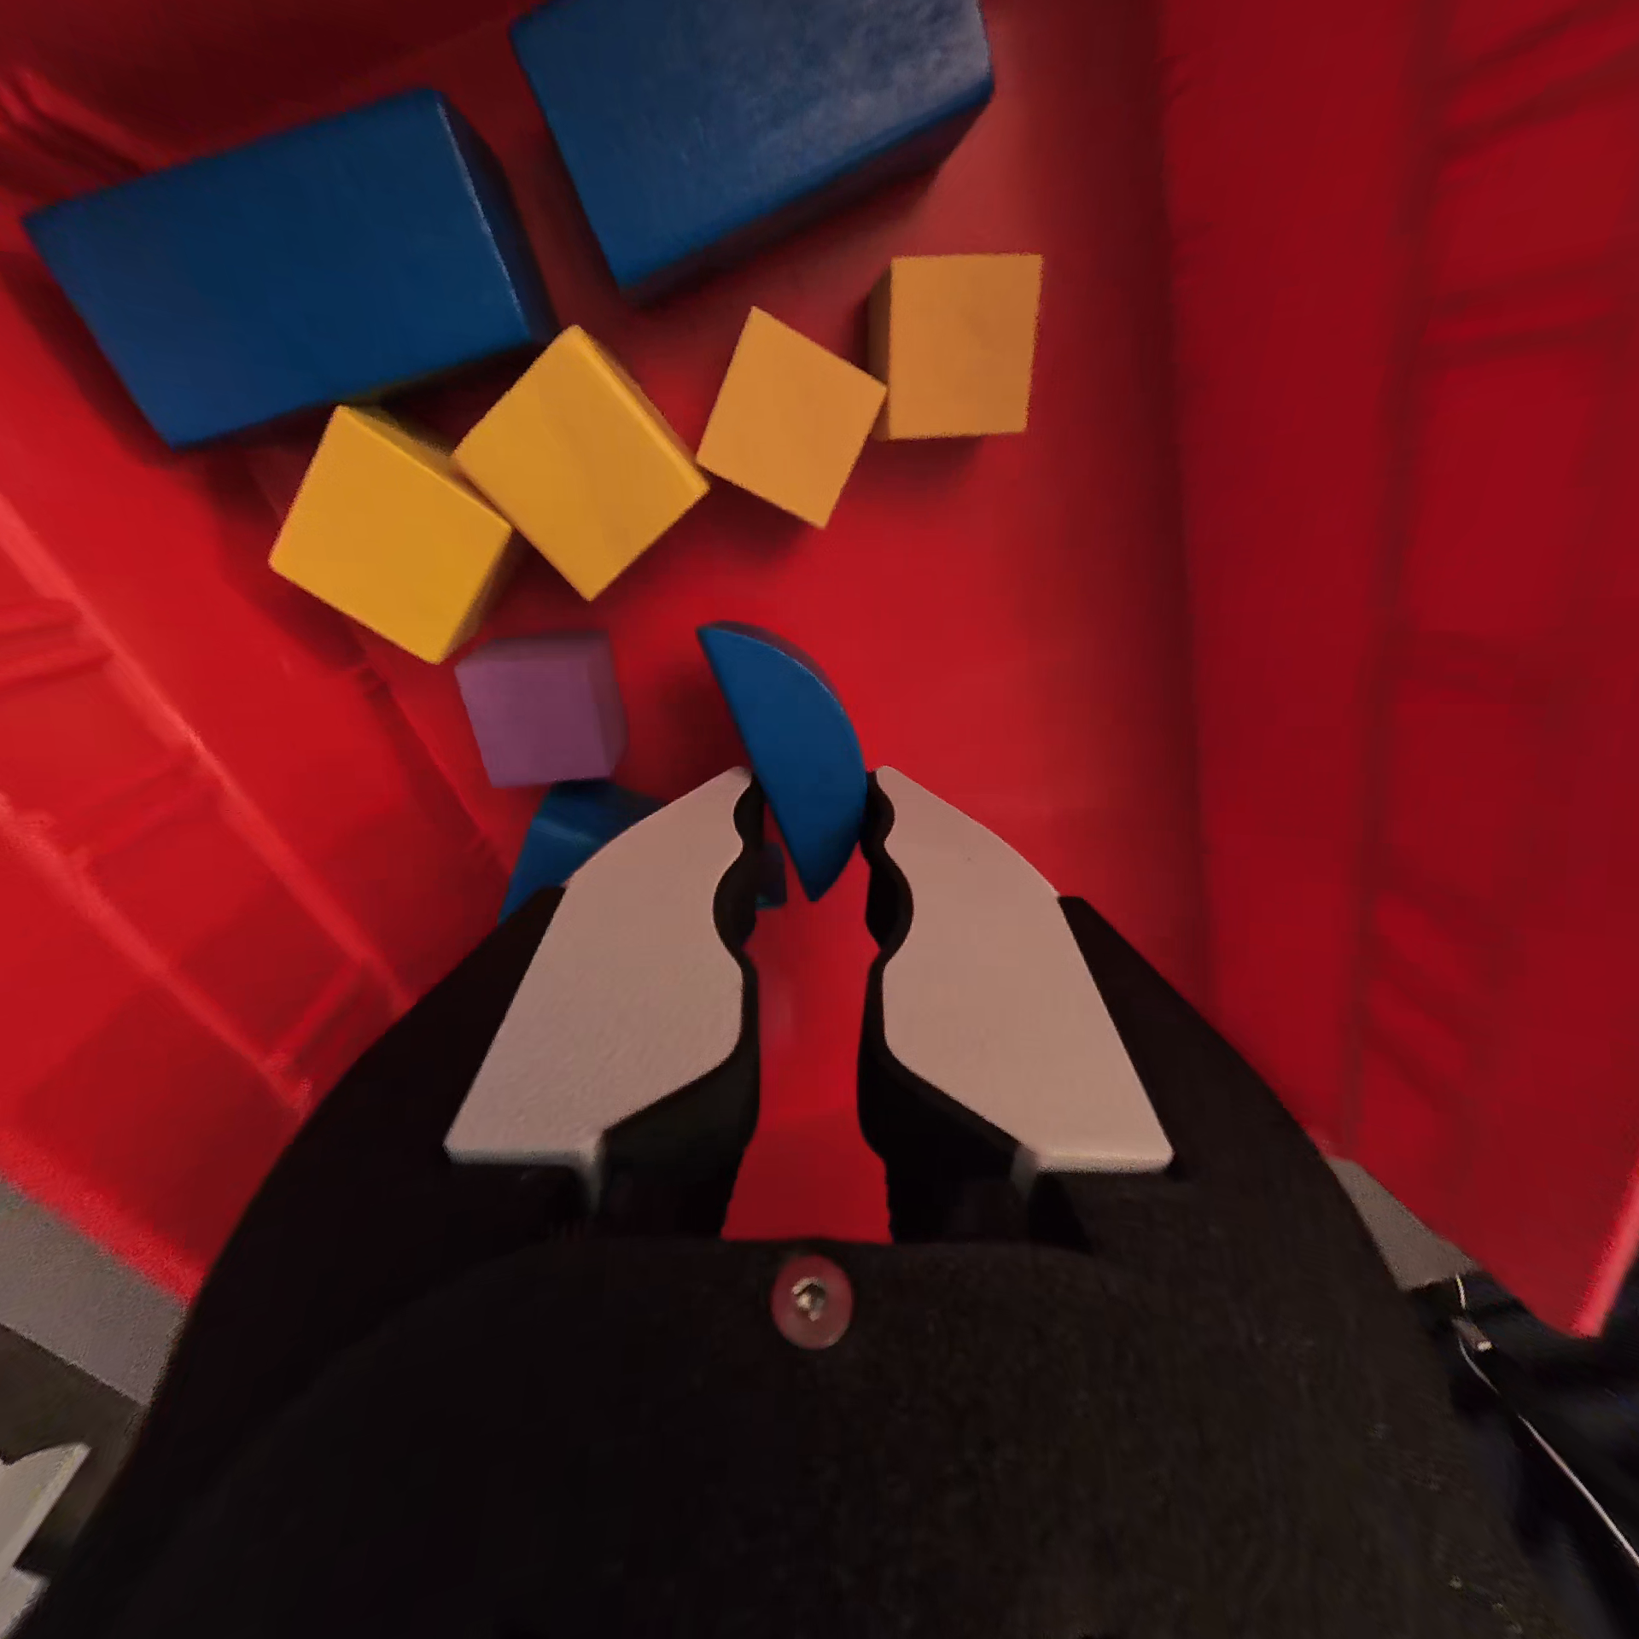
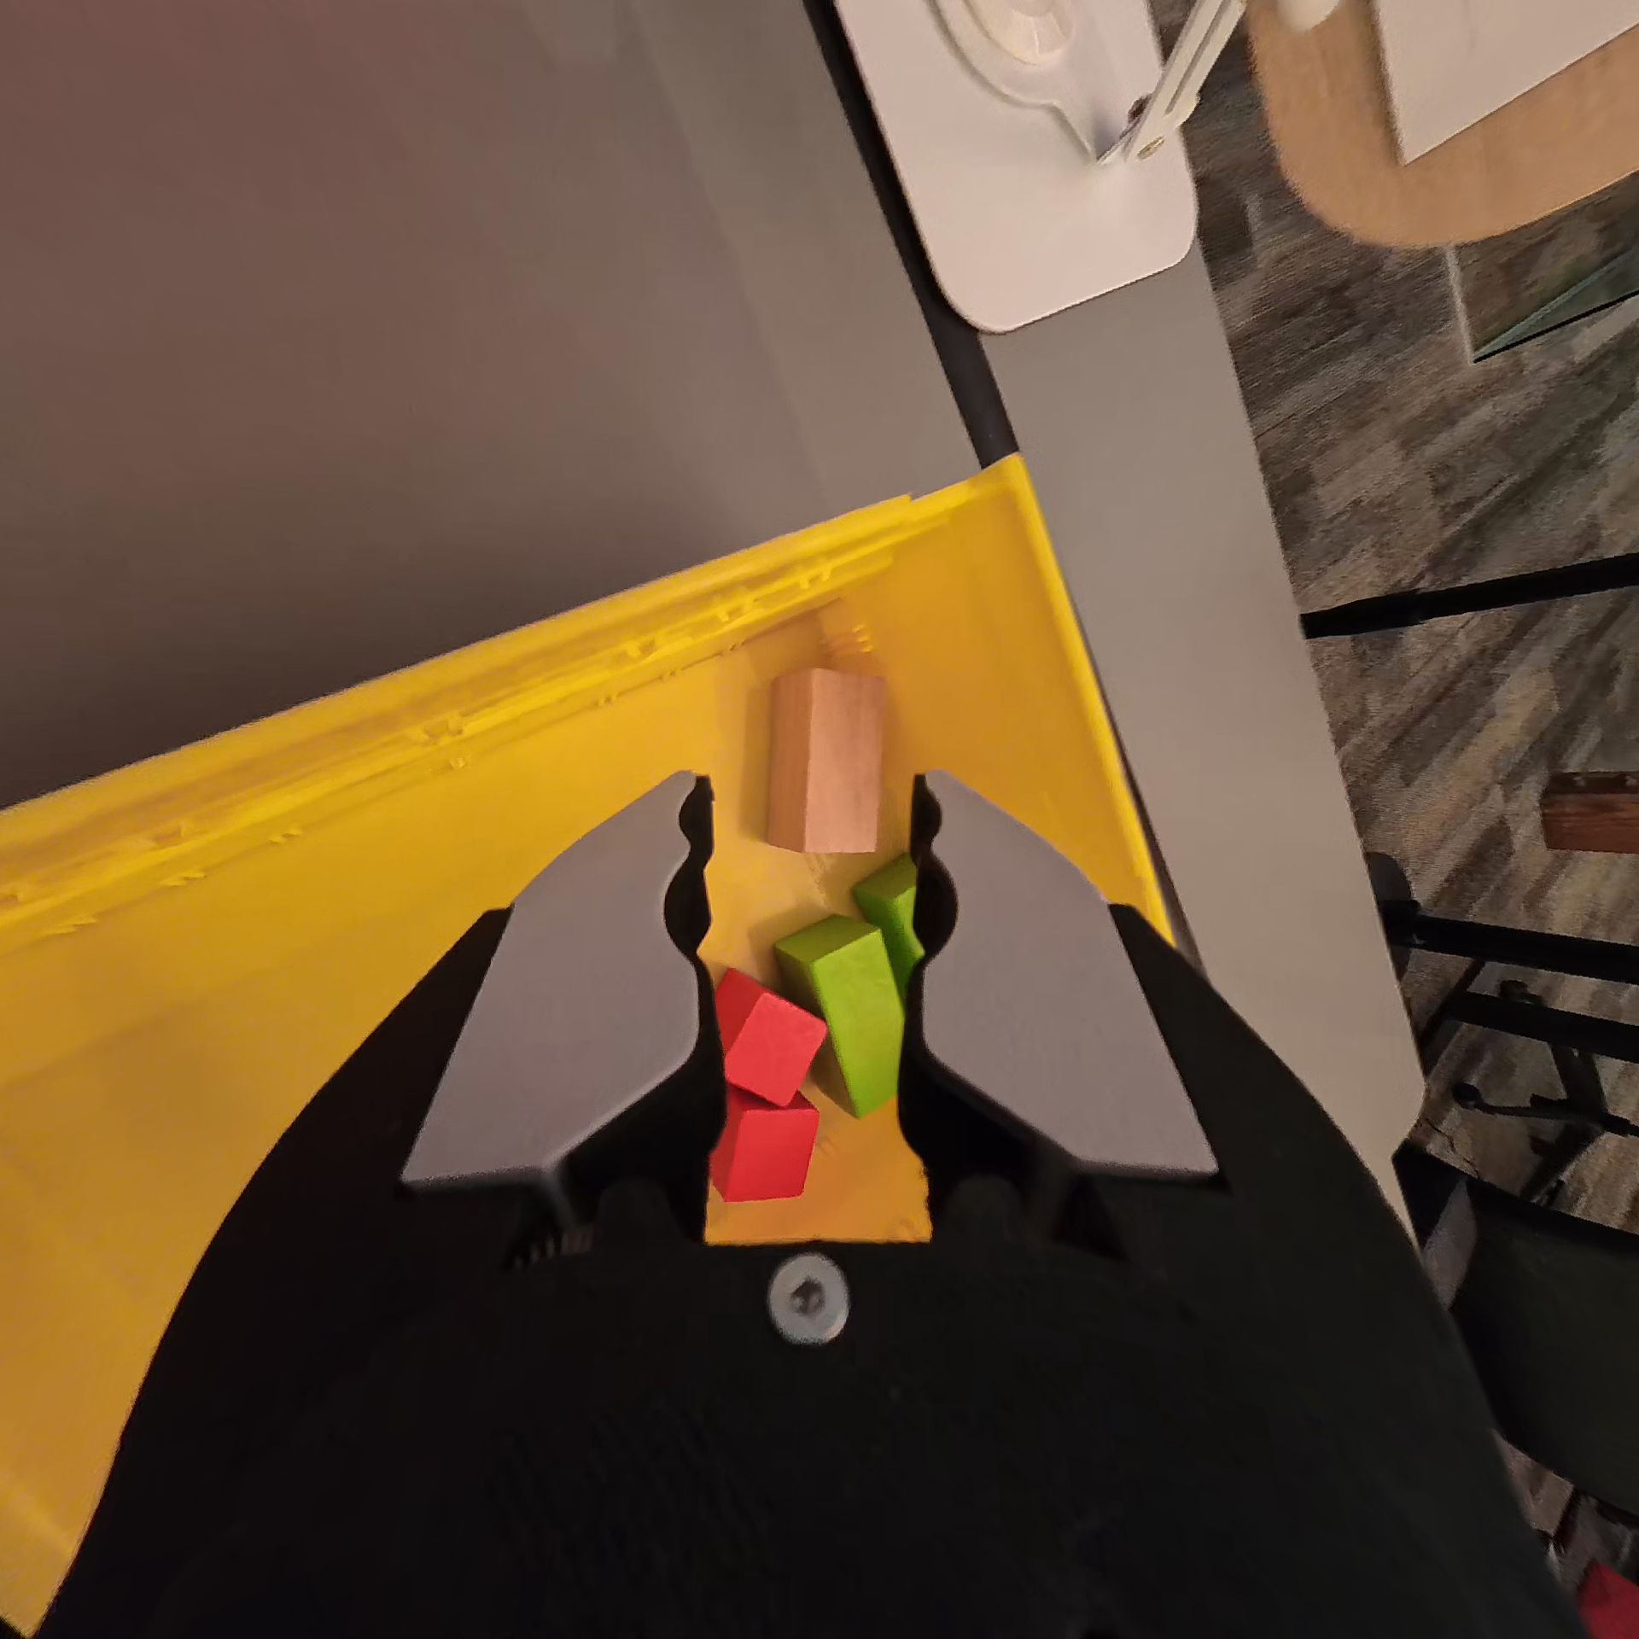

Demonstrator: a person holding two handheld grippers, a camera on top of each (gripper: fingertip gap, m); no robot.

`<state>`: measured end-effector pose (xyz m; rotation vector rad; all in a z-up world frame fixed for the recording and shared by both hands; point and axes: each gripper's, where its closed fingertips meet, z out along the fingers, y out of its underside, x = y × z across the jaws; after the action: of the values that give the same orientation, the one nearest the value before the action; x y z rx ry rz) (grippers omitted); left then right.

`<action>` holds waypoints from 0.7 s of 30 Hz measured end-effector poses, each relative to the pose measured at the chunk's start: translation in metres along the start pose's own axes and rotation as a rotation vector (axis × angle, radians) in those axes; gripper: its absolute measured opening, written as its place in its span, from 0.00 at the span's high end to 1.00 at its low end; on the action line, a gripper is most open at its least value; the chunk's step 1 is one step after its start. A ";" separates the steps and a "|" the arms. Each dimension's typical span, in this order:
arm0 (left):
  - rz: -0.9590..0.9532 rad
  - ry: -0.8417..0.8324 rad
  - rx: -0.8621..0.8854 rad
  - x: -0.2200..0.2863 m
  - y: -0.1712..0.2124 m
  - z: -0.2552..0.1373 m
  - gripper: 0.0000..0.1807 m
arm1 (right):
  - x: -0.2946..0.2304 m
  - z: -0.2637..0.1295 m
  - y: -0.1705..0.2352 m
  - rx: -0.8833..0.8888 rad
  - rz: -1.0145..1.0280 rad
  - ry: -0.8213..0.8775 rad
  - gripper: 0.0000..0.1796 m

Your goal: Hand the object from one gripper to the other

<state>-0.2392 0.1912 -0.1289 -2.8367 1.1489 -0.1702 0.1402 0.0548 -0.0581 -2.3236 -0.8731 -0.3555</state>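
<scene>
- Left gripper (image 1: 811, 789) jaws narrowed onto blue half-disc block (image 1: 789, 745), tips pinching its lower end, above red bin (image 1: 1330, 621) floor.
- Right gripper (image 2: 809, 785) jaws apart, empty, over yellow bin (image 2: 266, 887) corner.
- Block looks light, rigid, smooth-painted; receive it across the flat faces.

A: Left gripper (image 1: 811, 780)?
B: I hold it pointed down into the red bin (image 1: 1286, 621), fingers narrowed onto the blue half-round block (image 1: 798, 754), pinched at the tips.

A: Right gripper (image 2: 809, 785)?
B: Mine hangs above the yellow bin (image 2: 266, 931), fingers spread, gripping nothing.
</scene>
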 end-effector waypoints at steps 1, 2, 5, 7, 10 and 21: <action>0.005 0.011 0.006 0.001 0.002 -0.006 0.89 | 0.003 -0.003 -0.005 0.023 0.002 0.017 0.76; 0.018 0.027 0.012 0.003 0.004 -0.013 0.89 | 0.006 -0.008 -0.012 0.054 0.003 0.040 0.75; 0.122 0.163 0.067 0.028 0.011 -0.039 0.89 | 0.014 -0.032 -0.051 0.242 -0.007 0.138 0.74; 0.232 0.308 0.124 0.058 0.017 -0.062 0.89 | -0.006 -0.057 -0.090 0.443 -0.077 0.109 0.73; 0.449 0.501 0.200 0.109 0.033 -0.098 0.89 | -0.063 -0.098 -0.141 0.750 -0.273 0.027 0.73; 0.899 0.890 0.110 0.223 0.098 -0.143 0.89 | -0.213 -0.125 -0.189 0.891 -0.811 -0.001 0.71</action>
<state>-0.1664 -0.0391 0.0183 -1.8306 2.2872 -1.4069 -0.1481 -0.0204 0.0303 -1.0982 -1.5582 -0.2132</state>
